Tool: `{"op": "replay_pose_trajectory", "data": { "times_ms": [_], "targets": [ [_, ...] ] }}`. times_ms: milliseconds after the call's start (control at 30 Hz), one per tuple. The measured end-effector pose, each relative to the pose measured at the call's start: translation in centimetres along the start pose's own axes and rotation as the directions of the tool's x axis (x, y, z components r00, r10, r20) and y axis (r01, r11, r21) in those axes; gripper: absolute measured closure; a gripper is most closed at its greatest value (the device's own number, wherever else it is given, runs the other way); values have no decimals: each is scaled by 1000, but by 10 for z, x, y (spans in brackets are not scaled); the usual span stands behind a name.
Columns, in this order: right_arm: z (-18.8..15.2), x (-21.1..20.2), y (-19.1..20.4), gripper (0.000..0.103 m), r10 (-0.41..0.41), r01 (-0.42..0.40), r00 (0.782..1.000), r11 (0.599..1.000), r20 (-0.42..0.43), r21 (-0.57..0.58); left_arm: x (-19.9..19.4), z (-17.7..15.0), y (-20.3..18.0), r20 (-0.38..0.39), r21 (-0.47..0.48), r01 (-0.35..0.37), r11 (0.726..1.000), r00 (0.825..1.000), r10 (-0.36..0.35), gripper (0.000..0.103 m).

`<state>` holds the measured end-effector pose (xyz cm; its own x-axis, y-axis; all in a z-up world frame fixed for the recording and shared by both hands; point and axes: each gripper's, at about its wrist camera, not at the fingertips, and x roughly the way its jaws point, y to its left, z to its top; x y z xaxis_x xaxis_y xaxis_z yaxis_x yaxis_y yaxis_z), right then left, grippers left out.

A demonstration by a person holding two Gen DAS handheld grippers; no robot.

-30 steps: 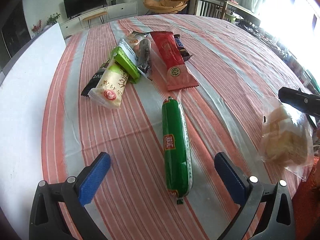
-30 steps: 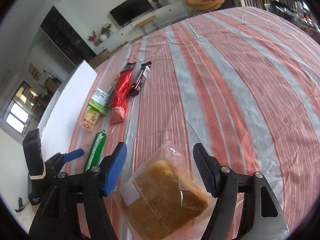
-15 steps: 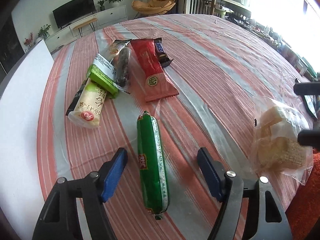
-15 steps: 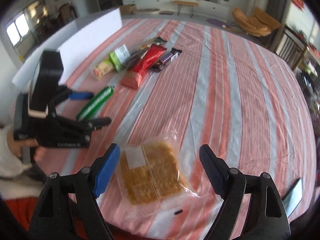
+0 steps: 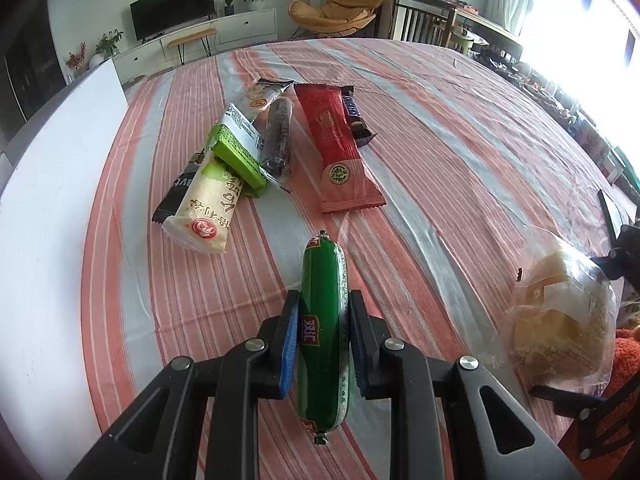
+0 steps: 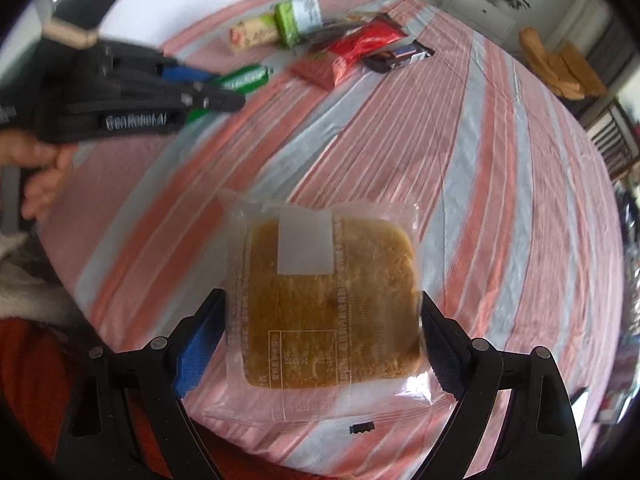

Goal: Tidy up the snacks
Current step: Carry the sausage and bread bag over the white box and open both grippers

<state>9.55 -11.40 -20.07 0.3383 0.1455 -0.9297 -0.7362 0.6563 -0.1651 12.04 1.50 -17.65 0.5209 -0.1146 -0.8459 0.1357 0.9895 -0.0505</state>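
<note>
The green sausage (image 5: 323,332) lies on the striped tablecloth (image 5: 440,128) near its front edge, pinched mid-length by the left gripper (image 5: 322,320). Bare cloth separates it from the snack pile (image 5: 276,140) beyond. The right gripper (image 6: 322,336) brackets the clear-bagged cake (image 6: 328,300) at the table edge, fingers wide, touching the bag's sides.

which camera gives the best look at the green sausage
The left wrist view. The green sausage runs lengthwise down the middle, sharp, pinched between the left gripper pads. The right wrist view shows it small, blurred and partly hidden behind that gripper.
</note>
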Motion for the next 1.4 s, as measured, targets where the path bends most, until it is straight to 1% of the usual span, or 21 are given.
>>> {"op": "replay_pose_trajectory", "data": {
  "times_ms": [67, 133, 200, 267, 333, 433, 500, 567, 667, 767, 900, 967, 1067, 1167, 1233, 1300, 1400],
  "targets": [
    [-1, 1, -8, 14, 16, -16, 1000, 997, -2, 69, -1, -1, 2, 4, -15, 7, 1000, 1000, -7, 81],
    [-5, -5, -22, 30, 14, -22, 999, 982, 43, 185, -5, -4, 8, 2, -50, 37, 998, 999, -37, 81],
    [-14, -12, -41, 31, 29, -51, 997, 949, 76, 311, -13, -6, 14, 11, -77, 63, 995, 998, -62, 81],
    [-23, -20, -60, 31, 81, -127, 989, 896, 125, 426, -25, -7, 17, 30, -89, 91, 992, 996, -89, 81],
    [-31, -30, -77, 31, 148, -236, 967, 817, 205, 526, -41, -5, 17, 58, -92, 114, 989, 992, -109, 81],
    [-42, -47, -97, 31, 218, -386, 916, 701, 336, 600, -70, -2, 18, 115, -96, 152, 984, 983, -141, 81],
    [-40, -54, -101, 31, 241, -450, 887, 646, 394, 617, -92, -1, 20, 158, -100, 171, 980, 975, -155, 81],
    [-34, -59, -96, 31, 261, -494, 863, 621, 434, 609, -112, -1, 24, 195, -102, 179, 979, 968, -157, 81],
    [-17, -68, -75, 31, 298, -546, 829, 611, 473, 573, -139, -3, 37, 242, -115, 174, 978, 960, -143, 81],
    [1, -78, -53, 31, 348, -606, 786, 599, 511, 524, -164, -6, 58, 276, -143, 160, 977, 954, -116, 81],
    [29, -90, -31, 31, 386, -654, 743, 592, 547, 471, -192, -13, 100, 297, -211, 126, 969, 953, -59, 81],
    [45, -94, -21, 31, 411, -680, 719, 583, 561, 444, -206, -19, 127, 310, -258, 90, 962, 951, -6, 81],
    [75, -103, -1, 31, 451, -712, 685, 582, 572, 393, -222, -30, 168, 317, -329, 7, 944, 943, 103, 81],
    [108, -112, 25, 31, 485, -725, 665, 600, 568, 337, -229, -44, 208, 300, -405, -52, 913, 935, 187, 81],
    [134, -114, 41, 31, 507, -729, 658, 615, 557, 302, -230, -51, 230, 281, -443, -90, 892, 931, 234, 81],
    [162, -114, 59, 31, 522, -726, 659, 630, 542, 275, -229, -57, 245, 267, -468, -119, 876, 925, 269, 81],
    [204, -109, 91, 31, 532, -708, 672, 666, 515, 235, -221, -65, 265, 240, -500, -166, 850, 916, 320, 81]
  ]
}}
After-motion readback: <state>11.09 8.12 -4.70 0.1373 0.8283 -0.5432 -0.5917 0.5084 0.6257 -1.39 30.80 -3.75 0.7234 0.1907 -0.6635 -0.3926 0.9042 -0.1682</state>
